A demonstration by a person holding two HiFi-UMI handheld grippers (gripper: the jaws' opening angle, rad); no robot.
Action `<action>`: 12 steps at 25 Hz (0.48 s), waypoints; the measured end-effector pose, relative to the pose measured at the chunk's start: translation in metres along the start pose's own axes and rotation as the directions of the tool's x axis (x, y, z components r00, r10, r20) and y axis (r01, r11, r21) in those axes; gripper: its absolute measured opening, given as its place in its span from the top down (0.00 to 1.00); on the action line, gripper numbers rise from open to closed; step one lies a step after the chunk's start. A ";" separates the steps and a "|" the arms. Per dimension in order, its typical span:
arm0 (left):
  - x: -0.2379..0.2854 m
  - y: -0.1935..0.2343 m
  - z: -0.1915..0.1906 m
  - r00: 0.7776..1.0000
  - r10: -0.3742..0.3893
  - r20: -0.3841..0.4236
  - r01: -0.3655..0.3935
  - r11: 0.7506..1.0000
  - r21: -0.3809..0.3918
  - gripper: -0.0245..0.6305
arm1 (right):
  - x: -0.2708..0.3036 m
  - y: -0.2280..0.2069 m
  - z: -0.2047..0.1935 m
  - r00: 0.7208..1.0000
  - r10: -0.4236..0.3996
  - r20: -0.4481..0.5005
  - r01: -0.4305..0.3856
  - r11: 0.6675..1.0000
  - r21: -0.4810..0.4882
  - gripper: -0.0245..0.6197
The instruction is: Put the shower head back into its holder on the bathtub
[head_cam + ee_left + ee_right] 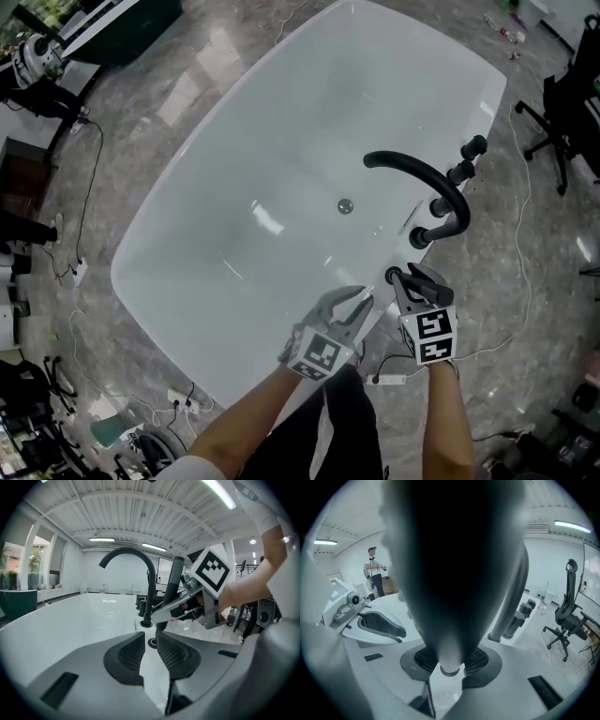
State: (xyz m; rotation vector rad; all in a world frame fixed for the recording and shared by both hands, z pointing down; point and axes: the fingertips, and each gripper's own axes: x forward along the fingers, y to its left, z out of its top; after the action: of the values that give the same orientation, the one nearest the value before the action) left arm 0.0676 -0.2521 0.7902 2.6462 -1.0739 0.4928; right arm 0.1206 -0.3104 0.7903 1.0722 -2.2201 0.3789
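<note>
A black shower head (450, 573) fills the right gripper view, standing upright, with my right gripper (450, 665) shut on its narrow lower end. In the head view the right gripper (412, 281) holds it at the tub's near right rim, right by the round holder (394, 275). From the left gripper view the shower head (176, 581) reaches down toward the holder ring (153, 642); whether it is seated I cannot tell. My left gripper (361, 302) hovers just left of it over the rim, jaws (151, 635) a narrow gap apart and empty.
The white bathtub (234, 169) has a black arched faucet (422, 169) and black knobs (461, 172) along its right rim. An office chair (562, 103) stands at the far right, cables (84, 187) run over the floor at left, and a person (374, 576) stands far off.
</note>
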 end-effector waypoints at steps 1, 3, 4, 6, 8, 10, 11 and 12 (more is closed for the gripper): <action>-0.001 0.001 -0.002 1.000 0.001 -0.004 -0.001 1.000 -0.002 0.84 | 0.004 0.002 -0.002 1.000 0.003 -0.010 -0.003 1.000 -0.009 0.76; -0.003 0.001 -0.007 1.000 0.003 -0.013 -0.003 1.000 -0.005 0.84 | 0.009 0.006 -0.004 1.000 0.007 -0.027 -0.008 1.000 -0.019 0.76; -0.004 0.002 -0.007 1.000 0.006 -0.013 -0.006 1.000 -0.003 0.84 | 0.012 0.007 -0.006 0.999 0.010 -0.036 -0.011 1.000 -0.023 0.76; -0.005 0.004 -0.005 1.000 0.009 -0.009 -0.009 1.000 0.001 0.84 | 0.017 0.007 -0.012 0.999 0.013 -0.051 -0.015 0.999 -0.031 0.76; -0.004 0.004 -0.006 1.000 0.009 -0.009 -0.009 1.000 0.004 0.84 | 0.020 0.007 -0.013 0.998 0.017 -0.053 -0.019 0.999 -0.033 0.76; -0.003 0.004 -0.007 1.000 0.010 -0.010 -0.010 1.000 0.005 0.84 | 0.023 0.009 -0.009 0.998 0.028 -0.056 -0.030 0.999 -0.034 0.76; -0.002 0.004 -0.008 1.000 0.011 -0.012 -0.011 1.000 0.004 0.84 | 0.026 0.011 -0.010 0.997 0.033 -0.066 -0.035 0.999 -0.039 0.76; -0.002 0.003 -0.009 1.000 0.012 -0.013 -0.012 1.000 0.002 0.84 | 0.028 0.013 -0.012 0.996 0.035 -0.079 -0.038 0.998 -0.047 0.76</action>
State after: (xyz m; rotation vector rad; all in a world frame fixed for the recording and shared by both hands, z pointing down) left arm 0.0619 -0.2497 0.7976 2.6361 -1.0867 0.5136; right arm 0.1031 -0.3129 0.8181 0.9758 -2.1707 0.3740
